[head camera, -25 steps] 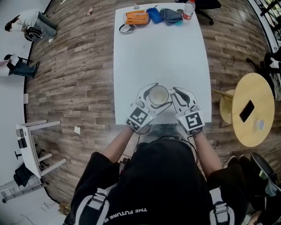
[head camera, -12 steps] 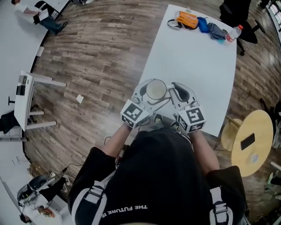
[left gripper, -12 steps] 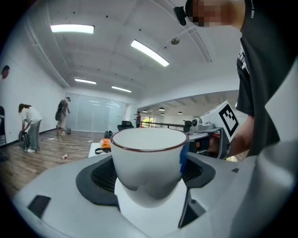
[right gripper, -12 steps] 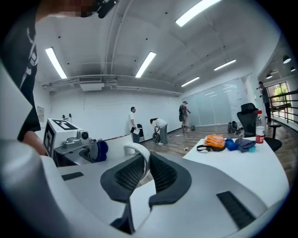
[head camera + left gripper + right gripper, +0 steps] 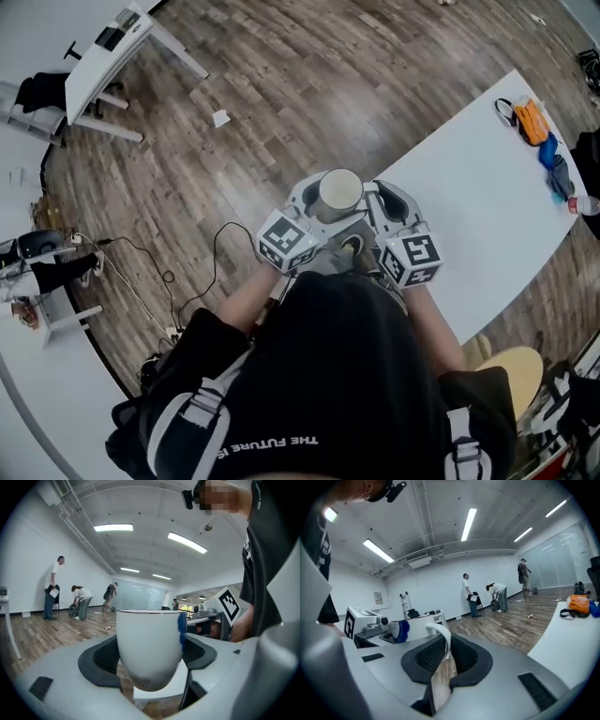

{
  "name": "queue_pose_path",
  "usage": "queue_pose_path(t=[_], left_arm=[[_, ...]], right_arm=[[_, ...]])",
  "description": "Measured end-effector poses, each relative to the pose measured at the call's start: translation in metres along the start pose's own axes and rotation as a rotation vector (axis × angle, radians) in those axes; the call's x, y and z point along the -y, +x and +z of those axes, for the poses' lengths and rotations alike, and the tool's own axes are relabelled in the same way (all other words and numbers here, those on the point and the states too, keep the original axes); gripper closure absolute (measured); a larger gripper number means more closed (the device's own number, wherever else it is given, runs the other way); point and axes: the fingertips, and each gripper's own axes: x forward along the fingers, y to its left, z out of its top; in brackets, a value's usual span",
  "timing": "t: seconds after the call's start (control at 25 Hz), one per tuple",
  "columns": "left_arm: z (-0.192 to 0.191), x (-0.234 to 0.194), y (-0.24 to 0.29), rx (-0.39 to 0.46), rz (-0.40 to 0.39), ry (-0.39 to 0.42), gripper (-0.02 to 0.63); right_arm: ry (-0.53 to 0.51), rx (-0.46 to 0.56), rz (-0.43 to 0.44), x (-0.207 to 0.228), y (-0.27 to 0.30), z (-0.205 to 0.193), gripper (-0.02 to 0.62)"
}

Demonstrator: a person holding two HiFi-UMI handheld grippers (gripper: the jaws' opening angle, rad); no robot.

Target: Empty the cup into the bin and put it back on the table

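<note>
While the white cup (image 5: 338, 193) hangs upright in the air, over the wood floor (image 5: 234, 141) just beside the corner of the white table (image 5: 487, 216), the left gripper (image 5: 312, 208) grips it with a dark pad pressed against each side of its body. The right gripper (image 5: 382, 206) is almost closed, its jaws pinching the cup's thin white handle (image 5: 442, 639). The cup's inside looks pale and perhaps bare, though the head view shows it too small to be sure.
</note>
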Motion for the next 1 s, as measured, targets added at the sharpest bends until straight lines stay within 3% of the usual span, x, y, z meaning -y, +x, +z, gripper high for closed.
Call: queue_pose_path(t=[0.2, 0.36, 0.68, 0.84, 1.0], left_arm=[[-0.027, -0.044, -0.063, -0.037, 0.143, -0.139, 0.21], [-0.078, -0.076, -0.085, -0.114, 0.196, -0.332, 0.21], [-0.182, -0.09, -0.11, -0.185, 0.221, -0.68, 0.21], [-0.221, -0.088, -0.118, -0.209, 0.214, -0.795, 0.21], [-0.245, -0.084, -0.116, -0.232, 0.205, -0.857, 0.21]], right_arm=[[-0.042, -0.138, 0.168, -0.059, 0.056, -0.026, 0.548], [-0.064, -0.335, 0.204, -0.077, 0.098, -0.072, 0.548], [0.02, -0.68, 0.238, -0.096, 0.127, -0.181, 0.548], [0.027, -0.789, 0.248, -0.103, 0.13, -0.22, 0.548], [0.045, -0.855, 0.243, -0.1, 0.128, -0.245, 0.548]])
